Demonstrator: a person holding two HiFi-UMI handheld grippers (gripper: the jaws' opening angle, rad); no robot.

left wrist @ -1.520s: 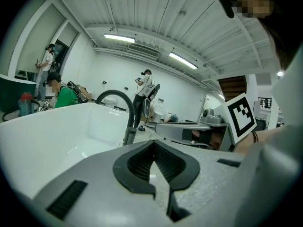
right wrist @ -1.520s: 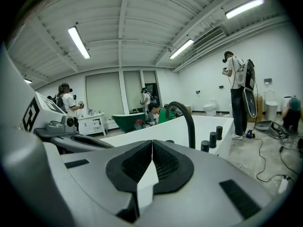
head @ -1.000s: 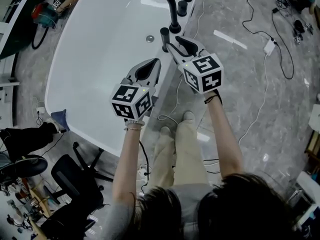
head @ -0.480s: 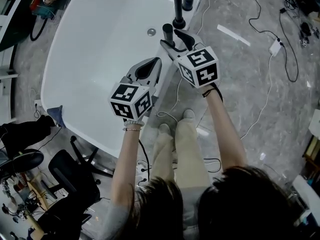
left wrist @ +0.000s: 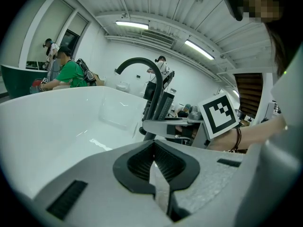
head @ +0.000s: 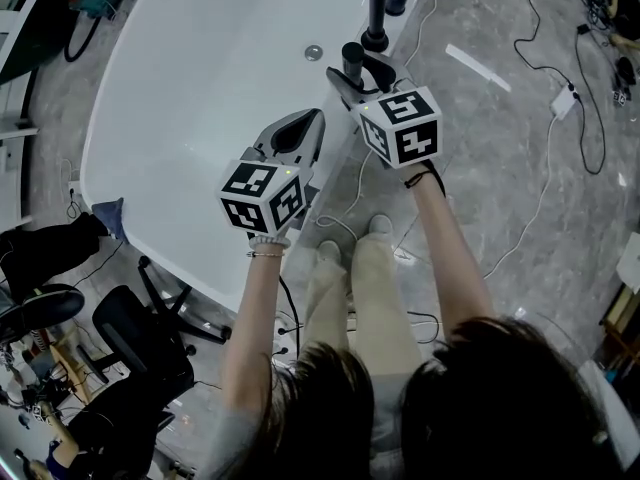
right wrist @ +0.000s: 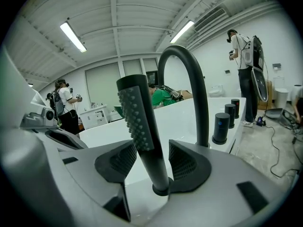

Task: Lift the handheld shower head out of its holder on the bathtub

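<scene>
The black shower head (right wrist: 142, 131) stands upright in its holder (right wrist: 161, 190) on the white bathtub's rim (head: 330, 158), just in front of the curved black faucet (right wrist: 189, 65). My right gripper (right wrist: 151, 162) is open, one pad on each side of the wand's stem. A small gap shows at the right pad. From the head view the shower head (head: 351, 60) rises at the tip of the right gripper (head: 350, 80). My left gripper (head: 312, 120) hovers over the tub's near side. Its pads (left wrist: 161, 162) meet with nothing between them, so the left gripper (left wrist: 153, 151) is shut.
Black knobs (right wrist: 221, 126) line the rim behind the faucet. Cables (head: 560, 98) run over the marble floor at the right, and an office chair (head: 130, 338) stands at the lower left. The person's legs (head: 365, 288) are against the tub. Other people (left wrist: 64, 72) stand beyond it.
The right gripper has come forward and down to the shower head, and its jaws now stand wider, on either side of the stem. The left gripper has sunk a little beside it.
</scene>
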